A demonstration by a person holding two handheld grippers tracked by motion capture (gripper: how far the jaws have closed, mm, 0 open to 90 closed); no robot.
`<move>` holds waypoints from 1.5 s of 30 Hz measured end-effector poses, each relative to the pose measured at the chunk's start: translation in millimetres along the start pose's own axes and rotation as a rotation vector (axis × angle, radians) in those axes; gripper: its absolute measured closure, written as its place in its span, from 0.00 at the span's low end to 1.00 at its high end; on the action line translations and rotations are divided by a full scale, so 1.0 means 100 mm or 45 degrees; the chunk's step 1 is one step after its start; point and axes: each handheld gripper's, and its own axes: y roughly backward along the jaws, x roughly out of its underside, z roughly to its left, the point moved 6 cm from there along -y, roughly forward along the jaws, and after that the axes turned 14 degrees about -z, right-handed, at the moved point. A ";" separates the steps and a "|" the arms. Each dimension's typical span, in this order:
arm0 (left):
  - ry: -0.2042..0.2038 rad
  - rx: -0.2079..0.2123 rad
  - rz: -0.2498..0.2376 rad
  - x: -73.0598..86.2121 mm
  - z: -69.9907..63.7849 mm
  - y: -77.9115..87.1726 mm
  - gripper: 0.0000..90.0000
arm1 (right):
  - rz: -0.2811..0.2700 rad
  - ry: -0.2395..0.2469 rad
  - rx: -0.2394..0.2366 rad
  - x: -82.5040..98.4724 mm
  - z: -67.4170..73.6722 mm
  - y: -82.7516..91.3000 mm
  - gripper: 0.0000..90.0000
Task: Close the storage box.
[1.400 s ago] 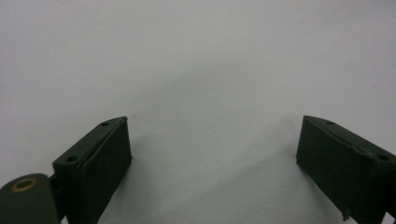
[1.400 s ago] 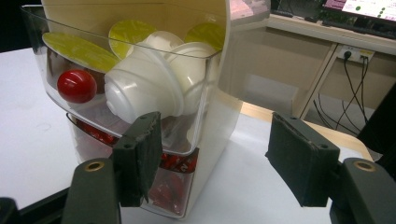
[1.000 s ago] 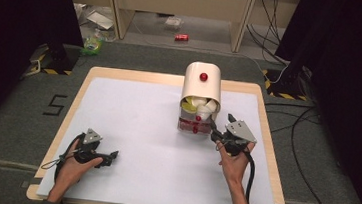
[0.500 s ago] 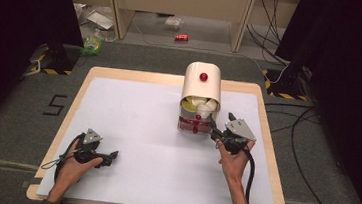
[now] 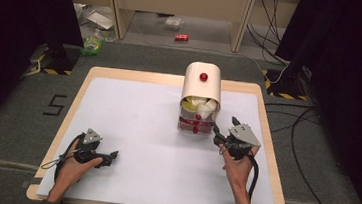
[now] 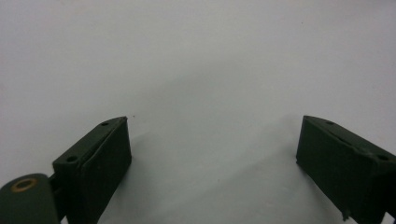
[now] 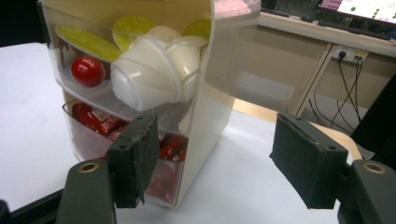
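A cream dispenser box (image 5: 202, 86) with a rounded top and a red knob (image 5: 203, 76) stands at the table's back middle. Its clear front drawers hold white capsules (image 7: 149, 70) with yellow lids, a red drawer knob (image 7: 88, 71) and red packets (image 7: 95, 119) below. My right gripper (image 5: 224, 129) is open just right of the box's front corner, with nothing between its jaws; the box's side wall (image 7: 208, 116) sits in the gap ahead. My left gripper (image 5: 108, 155) lies open and low over the white table surface (image 6: 196, 70) near the front left.
The white mat (image 5: 136, 128) covers a wooden table (image 5: 270, 141). Beyond the far edge lie a red can (image 5: 181, 37), a green bag (image 5: 93, 43) and other litter on the floor. Cables (image 5: 297, 123) run along the floor at the right.
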 end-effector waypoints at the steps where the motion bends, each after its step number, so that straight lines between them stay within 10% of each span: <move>1: 0.000 0.000 0.000 0.00 0.00 0.00 0.10 | 0.003 0.005 -0.006 0.01 0.00 0.01 0.36; 45: 0.002 0.002 0.000 0.00 0.00 0.00 0.10 | 0.050 -0.035 -0.062 0.04 0.02 0.48 0.27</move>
